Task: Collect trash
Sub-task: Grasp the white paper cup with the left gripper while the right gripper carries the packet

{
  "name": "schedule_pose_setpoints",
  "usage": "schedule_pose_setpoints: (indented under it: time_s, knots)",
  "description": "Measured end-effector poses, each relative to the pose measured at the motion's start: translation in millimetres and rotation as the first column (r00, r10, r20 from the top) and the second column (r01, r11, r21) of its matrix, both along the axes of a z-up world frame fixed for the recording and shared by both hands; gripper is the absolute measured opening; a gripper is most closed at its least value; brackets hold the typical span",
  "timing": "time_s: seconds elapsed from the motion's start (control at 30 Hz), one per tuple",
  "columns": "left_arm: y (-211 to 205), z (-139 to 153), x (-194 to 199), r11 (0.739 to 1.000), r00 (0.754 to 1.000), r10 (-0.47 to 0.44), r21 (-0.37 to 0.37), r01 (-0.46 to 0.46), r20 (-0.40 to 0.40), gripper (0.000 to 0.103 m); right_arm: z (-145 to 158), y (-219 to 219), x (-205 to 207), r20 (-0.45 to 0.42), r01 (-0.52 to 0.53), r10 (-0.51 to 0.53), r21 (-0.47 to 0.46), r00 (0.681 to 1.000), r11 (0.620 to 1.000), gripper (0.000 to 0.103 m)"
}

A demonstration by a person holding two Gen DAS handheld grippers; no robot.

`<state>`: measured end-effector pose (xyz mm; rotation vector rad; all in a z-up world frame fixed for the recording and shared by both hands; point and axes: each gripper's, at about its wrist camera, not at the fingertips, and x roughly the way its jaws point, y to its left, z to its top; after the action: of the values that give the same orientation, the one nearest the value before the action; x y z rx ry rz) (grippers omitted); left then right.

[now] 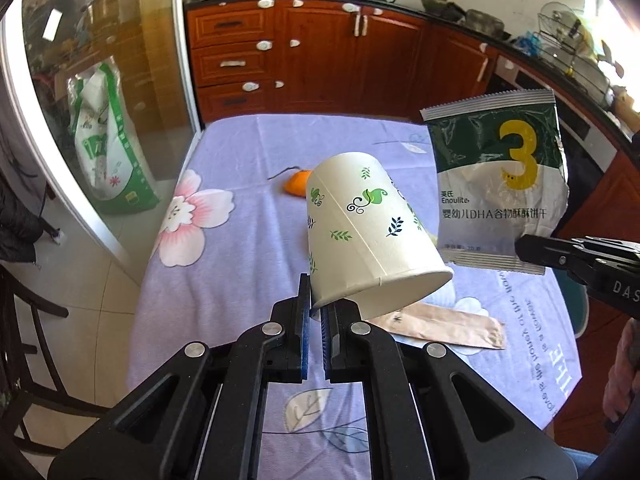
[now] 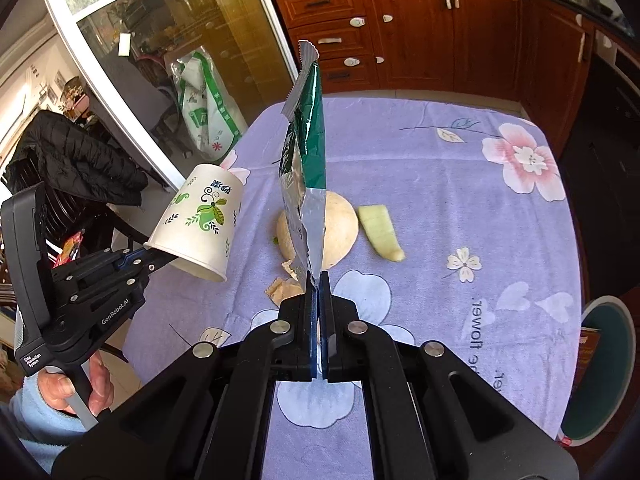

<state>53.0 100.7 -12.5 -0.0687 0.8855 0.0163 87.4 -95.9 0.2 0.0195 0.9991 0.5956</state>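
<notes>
Hidden and cut-off parts

The snack packet (image 2: 306, 184) partly hides a round pale thing (image 2: 340, 226), perhaps fruit; the bin (image 2: 600, 364) is cropped.

Wooden cabinets (image 1: 320, 56) behind a lilac-clothed table (image 1: 232, 216), tiled floor (image 1: 92, 312).

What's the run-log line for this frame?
left gripper: shut on paper cup | right gripper: shut on snack packet | both above table

I see the worktop (image 2: 440, 200) under a lilac cloth printed with pink flowers. Beyond its far edge runs a row of red-brown wooden cabinets (image 1: 320, 56) beneath a dark counter. Left of the worktop a glass sliding door (image 1: 100, 80) shows a green-and-white sack (image 1: 108, 144) behind it. A black jacket (image 2: 76, 160) hangs over a chair, left of the worktop.
</notes>
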Motion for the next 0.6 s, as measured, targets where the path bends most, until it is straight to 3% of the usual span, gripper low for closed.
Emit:
schedule_pose_setpoints:
  time_s: [0.23,0.4,0.6]
  knots:
    - [-87,10,11,0.979,0.979,-0.202,-0.005,0.203,0.015,0.005,11,-83,-16,0.025,0.144,-0.145,0.029,0.989,0.989,0.001]
    - [-156,7,20,0.941,0.941,-0.338,-0.010,0.338,0.009,0.005,11,-155,-29,0.034,0.271,-0.271,0.026,0.962,0.962,0.001]
    - [-231,-3,29,0.886,0.886,-0.463,-0.006,0.463,-0.018,0.005,-1,-251,-49,0.039,0.431,-0.430,-0.017,0.902,0.902,0.001]
